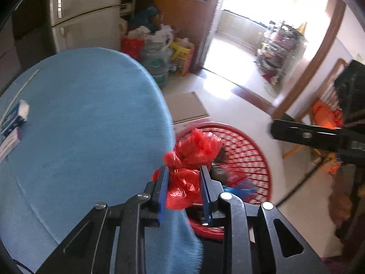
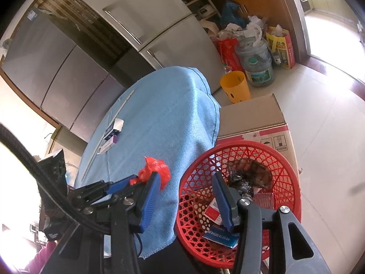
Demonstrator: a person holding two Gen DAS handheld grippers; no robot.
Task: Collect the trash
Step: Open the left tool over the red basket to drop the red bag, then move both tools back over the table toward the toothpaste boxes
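The red plastic bag (image 1: pixel 187 169) is sitting crumpled between the blue pads of our left tongs (image 1: pixel 184 171), which are clenching it at the edge of the table (image 1: pixel 86 118), just above the rim of the red basket (image 1: pixel 251 141). In this left wrist view we are also seeing two small boxes (image 1: pixel 13 123) lying far across the blue cloth, still uncollected, and our right tongs (image 1: pixel 296 134) reaching in from the right, blurred.

In the right wrist view our right tongs (image 2: pixel 184 196) are hanging spread wide and gripping nothing, one finger over the cloth and the other over the basket. The left tongs (image 2: pixel 141 179) are showing at lower left with the bag (image 2: pixel 155 169) bunched at their tips. The basket (image 2: pixel 285 159) is already holding several wrappers and a foil-like clump (image 2: pixel 244 182), standing against a cardboard box (image 2: pixel 253 116) beside the table (image 2: pixel 164 105). The boxes (image 2: pixel 111 134) are resting well apart from it.

We are judging the job as roughly midway: some trash is in, the bag is about to go in, and the boxes are remaining.
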